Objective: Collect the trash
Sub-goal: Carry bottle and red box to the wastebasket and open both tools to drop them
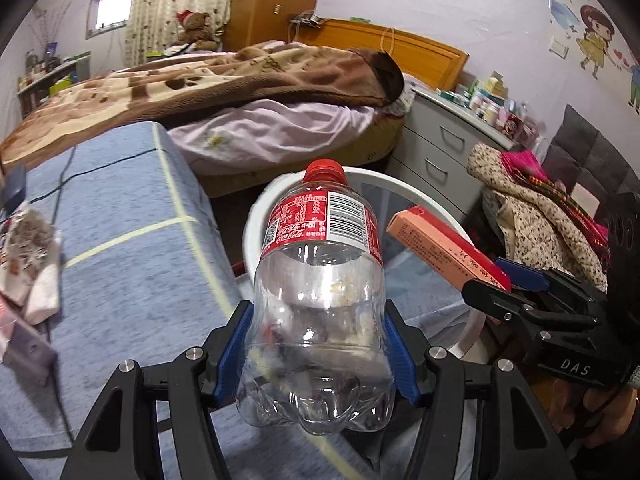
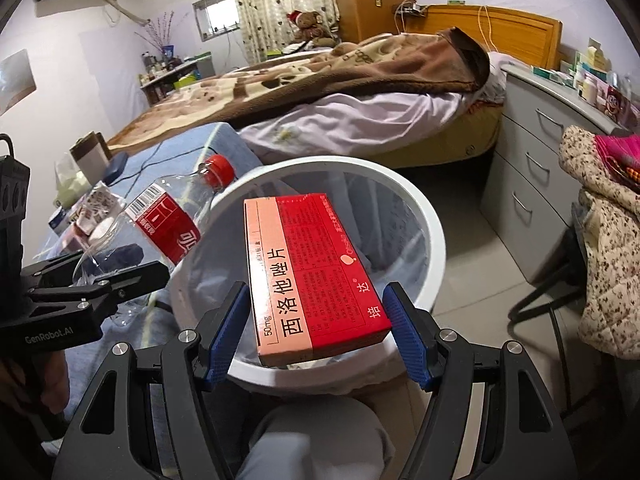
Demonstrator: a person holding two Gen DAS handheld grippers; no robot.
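Left claw: the left gripper (image 1: 320,354) is clamped on the lower body of an empty Coca-Cola bottle (image 1: 316,280), blue pads pressing both sides, cap pointing away so it can tip forward into the bin.
Right claw: the right gripper (image 2: 316,336) carries a red and pink medicine box (image 2: 316,276); whether its pads press the box edges cannot be made out, the right one seeming just clear.
Bin: the white lined waste bin (image 2: 434,240) stands on the floor just beyond both claws, near the bed (image 2: 320,80).
Bottle place: at the bin's left rim, not yet over the opening.
Box place: above the bin's mouth, judged ready to drop.
Leftover: wrappers (image 1: 28,240) lie on the blue cloth at the left, likely next.
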